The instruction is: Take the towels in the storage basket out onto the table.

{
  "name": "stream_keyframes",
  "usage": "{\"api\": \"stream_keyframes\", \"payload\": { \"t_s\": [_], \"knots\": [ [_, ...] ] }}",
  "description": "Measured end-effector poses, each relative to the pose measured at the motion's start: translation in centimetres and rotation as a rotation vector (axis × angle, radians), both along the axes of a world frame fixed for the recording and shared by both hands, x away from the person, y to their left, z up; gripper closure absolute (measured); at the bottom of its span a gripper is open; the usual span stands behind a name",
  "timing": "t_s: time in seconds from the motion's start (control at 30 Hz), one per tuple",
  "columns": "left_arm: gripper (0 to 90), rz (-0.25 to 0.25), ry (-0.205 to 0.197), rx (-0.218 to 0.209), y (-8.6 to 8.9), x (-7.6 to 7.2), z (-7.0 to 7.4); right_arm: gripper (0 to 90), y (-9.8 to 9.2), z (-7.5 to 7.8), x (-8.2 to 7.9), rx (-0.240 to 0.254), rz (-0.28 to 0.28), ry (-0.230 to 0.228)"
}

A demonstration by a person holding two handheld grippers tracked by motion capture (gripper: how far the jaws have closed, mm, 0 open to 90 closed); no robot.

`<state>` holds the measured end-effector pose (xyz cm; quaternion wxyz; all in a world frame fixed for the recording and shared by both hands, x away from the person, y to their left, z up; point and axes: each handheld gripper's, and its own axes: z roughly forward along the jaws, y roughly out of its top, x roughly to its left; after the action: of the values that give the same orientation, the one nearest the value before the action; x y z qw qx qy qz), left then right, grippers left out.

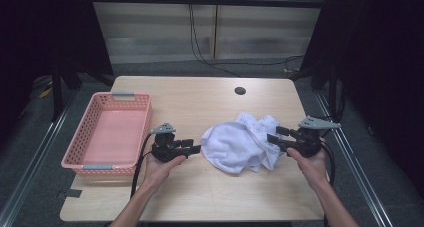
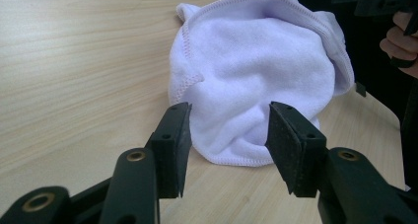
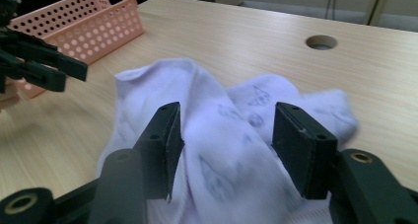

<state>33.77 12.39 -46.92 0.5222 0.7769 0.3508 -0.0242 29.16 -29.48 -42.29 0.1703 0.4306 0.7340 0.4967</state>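
Your left gripper point(image 1: 194, 148) and right gripper point(image 1: 274, 136) are gaping open, flanking the crumpled white cloth point(image 1: 237, 146) lying between them.

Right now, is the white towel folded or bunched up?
Bunched up: the white towel lies in a rumpled heap on the table, edges curled over.

From my seat, the light wooden counter point(image 1: 200, 197) gives open passage across its whole near strip and the far half — bare wood there, apart from a small round cable hole point(image 1: 240, 91). On the left, the pink perforated plastic basket point(image 1: 109, 133) walls off that edge; my left gripper point(image 1: 192, 148) sits just beside its right wall. The crumpled white terry cloth point(image 1: 235, 146) bulks up mid-counter between both grippers. Only a narrow gap of wood separates the left fingers point(image 2: 172, 140) from its hem — my right gripper point(image 1: 274, 137) has cloth between its spread fingers.
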Motion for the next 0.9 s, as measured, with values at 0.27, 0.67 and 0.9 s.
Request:
{"api": "stream_keyframes", "payload": {
  "t_s": [0.27, 0.67, 0.9],
  "knots": [
    [53.5, -0.023, -0.005, 0.009, 0.0, -0.6, -0.2, 40.1, 5.6, -0.7, 3.8, -0.033, 0.09, 0.042],
    [47.6, 0.008, 0.011, 0.014, 0.0, -0.2, -0.9, 88.5, 4.3, -2.5, 2.8, -0.055, 0.024, 0.041],
    [49.7, -0.032, 0.0, 0.006, -0.6, -0.9, -0.4, 88.5, -0.9, -3.2, -1.3, -0.052, -0.002, 0.093]
  ]
}}
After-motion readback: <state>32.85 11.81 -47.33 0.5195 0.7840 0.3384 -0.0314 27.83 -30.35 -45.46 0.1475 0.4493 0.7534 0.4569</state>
